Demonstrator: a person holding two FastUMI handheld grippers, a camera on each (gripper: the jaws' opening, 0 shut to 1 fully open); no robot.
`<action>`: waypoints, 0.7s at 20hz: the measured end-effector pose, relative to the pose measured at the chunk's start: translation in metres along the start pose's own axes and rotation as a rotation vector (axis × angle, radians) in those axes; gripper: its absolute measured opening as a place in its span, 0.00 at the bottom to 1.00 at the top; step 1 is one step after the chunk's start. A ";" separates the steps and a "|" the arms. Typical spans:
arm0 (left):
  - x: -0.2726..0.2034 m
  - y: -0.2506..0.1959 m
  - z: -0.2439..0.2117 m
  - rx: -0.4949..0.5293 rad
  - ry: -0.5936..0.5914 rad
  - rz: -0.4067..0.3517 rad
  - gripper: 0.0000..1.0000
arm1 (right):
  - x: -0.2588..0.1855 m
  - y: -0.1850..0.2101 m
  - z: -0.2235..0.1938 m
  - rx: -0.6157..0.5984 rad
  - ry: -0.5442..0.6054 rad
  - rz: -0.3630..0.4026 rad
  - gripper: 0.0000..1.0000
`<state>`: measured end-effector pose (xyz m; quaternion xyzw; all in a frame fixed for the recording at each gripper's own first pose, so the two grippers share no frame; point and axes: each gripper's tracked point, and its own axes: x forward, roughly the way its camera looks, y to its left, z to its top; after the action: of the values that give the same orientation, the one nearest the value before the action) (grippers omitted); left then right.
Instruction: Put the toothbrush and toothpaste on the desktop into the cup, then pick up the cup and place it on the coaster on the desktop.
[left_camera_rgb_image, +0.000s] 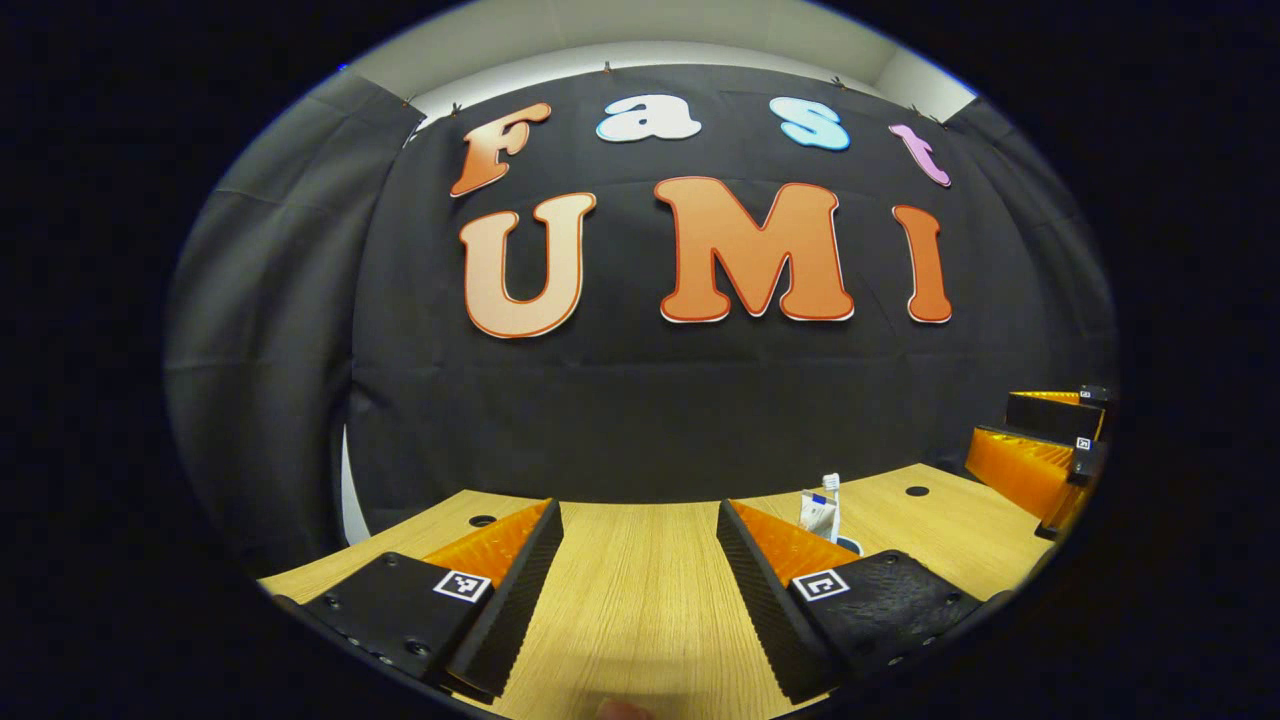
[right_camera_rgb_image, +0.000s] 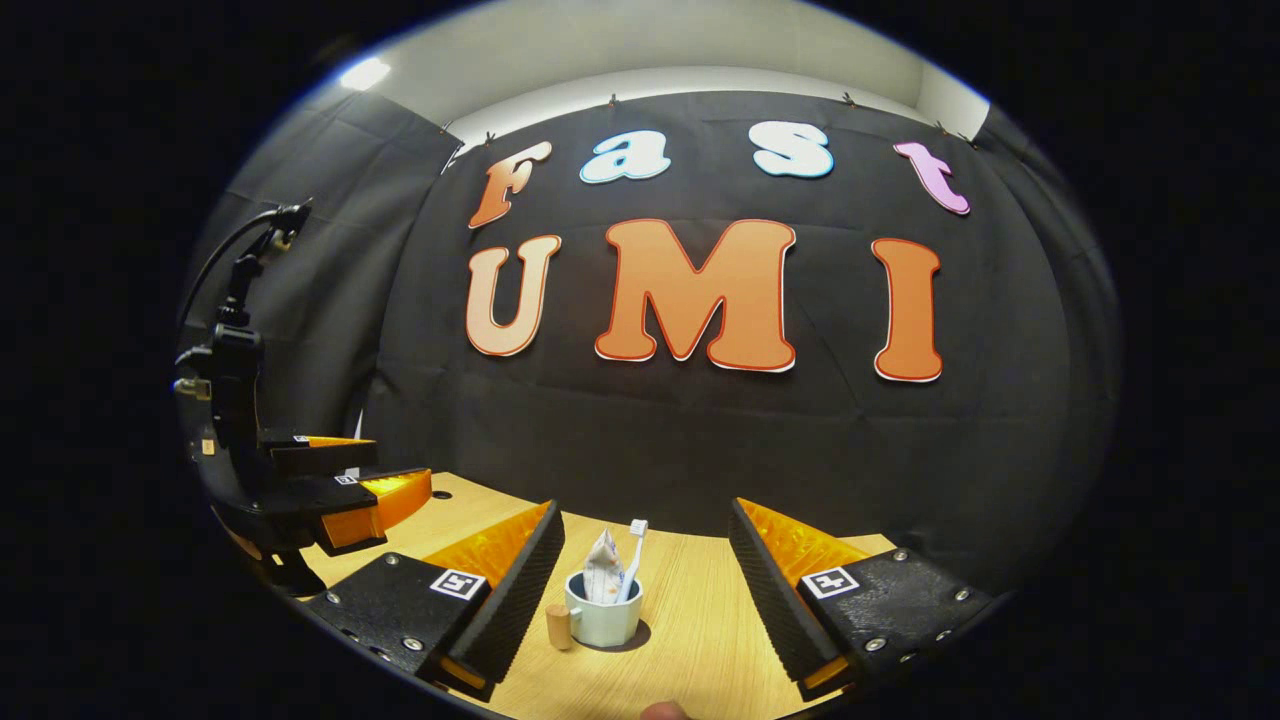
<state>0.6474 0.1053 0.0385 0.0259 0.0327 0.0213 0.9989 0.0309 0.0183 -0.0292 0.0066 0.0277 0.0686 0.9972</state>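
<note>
Both my grippers hang spread wide over the light wooden desktop (right_camera_rgb_image: 690, 630), gripping nothing.

In the right gripper view, my right gripper (right_camera_rgb_image: 645, 585) frames the small pale ceramic cup with a wooden handle (right_camera_rgb_image: 603, 618) at 6 o'clock; the white toothbrush (right_camera_rgb_image: 634, 555) and crumpled white toothpaste tube (right_camera_rgb_image: 602, 575) stand upright inside it. The cup sits on a dark round coaster (right_camera_rgb_image: 630, 640). My left gripper (right_camera_rgb_image: 385, 490) shows at 9 o'clock, fingers apart. In the left gripper view, my left gripper's own fingers (left_camera_rgb_image: 520, 585) flank bare wood, and the cup's contents peek behind the finger at 5 o'clock.
</note>
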 end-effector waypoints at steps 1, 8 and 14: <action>-0.002 0.005 -0.004 -0.002 -0.004 0.005 0.94 | 0.001 0.001 -0.002 0.004 -0.002 0.005 0.99; -0.003 0.034 -0.018 0.008 -0.015 0.048 0.94 | 0.004 -0.007 -0.010 -0.011 0.004 0.002 0.99; 0.000 0.019 -0.028 -0.002 -0.003 0.025 0.94 | 0.005 -0.005 -0.019 -0.003 0.015 0.017 0.99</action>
<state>0.6450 0.1261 0.0114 0.0253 0.0308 0.0338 0.9986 0.0354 0.0144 -0.0489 0.0051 0.0350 0.0771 0.9964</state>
